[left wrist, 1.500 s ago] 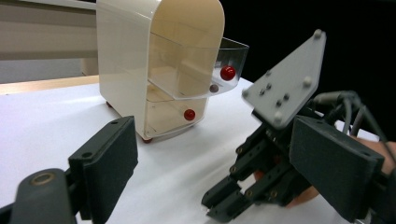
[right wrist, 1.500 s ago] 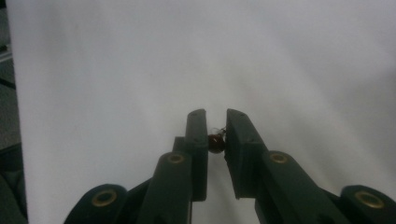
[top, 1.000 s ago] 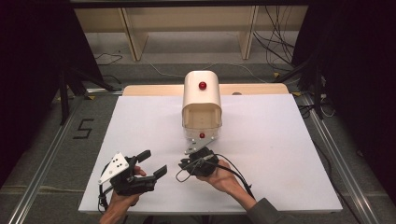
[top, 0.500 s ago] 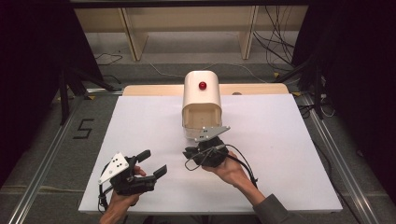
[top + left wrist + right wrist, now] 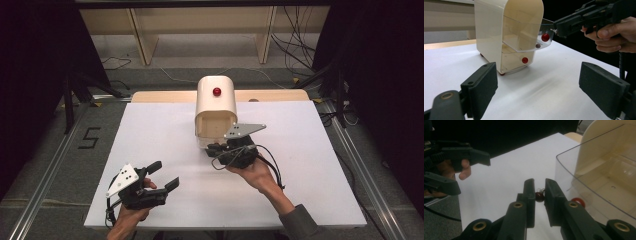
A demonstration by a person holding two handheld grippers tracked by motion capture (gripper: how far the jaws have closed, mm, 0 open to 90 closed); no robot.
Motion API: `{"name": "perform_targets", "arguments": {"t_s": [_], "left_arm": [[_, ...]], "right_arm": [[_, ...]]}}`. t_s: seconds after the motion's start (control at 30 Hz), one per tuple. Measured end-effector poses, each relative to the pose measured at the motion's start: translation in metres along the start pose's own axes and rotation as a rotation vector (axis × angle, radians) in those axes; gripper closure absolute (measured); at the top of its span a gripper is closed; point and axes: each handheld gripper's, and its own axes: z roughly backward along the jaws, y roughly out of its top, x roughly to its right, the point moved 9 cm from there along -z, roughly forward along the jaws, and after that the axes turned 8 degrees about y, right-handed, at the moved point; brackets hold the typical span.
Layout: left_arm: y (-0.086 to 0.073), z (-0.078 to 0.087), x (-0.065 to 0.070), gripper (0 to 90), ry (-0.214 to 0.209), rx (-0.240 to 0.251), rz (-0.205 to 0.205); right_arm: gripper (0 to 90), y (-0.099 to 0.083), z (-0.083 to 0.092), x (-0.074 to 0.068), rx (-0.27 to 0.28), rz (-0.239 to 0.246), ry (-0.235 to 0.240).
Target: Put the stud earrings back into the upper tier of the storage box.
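Observation:
A cream cabinet (image 5: 216,107) with a rounded top and a red knob (image 5: 216,91) stands at the middle back of the white board (image 5: 310,170). Its clear upper door (image 5: 529,35) is swung up and outward. My right gripper (image 5: 539,183) is shut on that door's small red knob (image 5: 539,196), just in front of the cabinet (image 5: 218,148). A second red knob (image 5: 525,60) sits on the lower door, which is closed. My left gripper (image 5: 165,175) rests near the front left of the board, open, with nothing between its pads (image 5: 480,85).
A wooden strip (image 5: 270,95) lies along the board's back edge behind the cabinet. Metal rails (image 5: 45,180) run along both sides of the table, and cables (image 5: 295,45) lie on the floor at the back. A shelf frame (image 5: 200,20) stands beyond.
My right gripper has risen and moved toward the cabinet with the knob in its jaws, and the clear door has swung up. The left gripper has stayed in place.

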Motion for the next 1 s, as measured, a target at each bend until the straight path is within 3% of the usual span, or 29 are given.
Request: {"name": "perform_targets", "arguments": {"t_s": [0.43, 0.7, 1.0], "left_arm": [[-0.001, 0.000, 0.000, 14.9, 0.000, -0.003, -0.001], [-0.003, -0.001, -0.001, 14.9, 0.006, -0.009, -0.002], [-0.003, -0.002, -0.001, 14.9, 0.012, -0.014, -0.003]], "right_arm": [[79.6, 0.012, 0.021, 0.013, 0.059, -0.020, -0.026], [79.7, 0.016, 0.029, 0.029, 0.081, -0.040, -0.058], [79.6, 0.016, 0.031, 0.045, 0.069, -0.063, -0.085]]}}
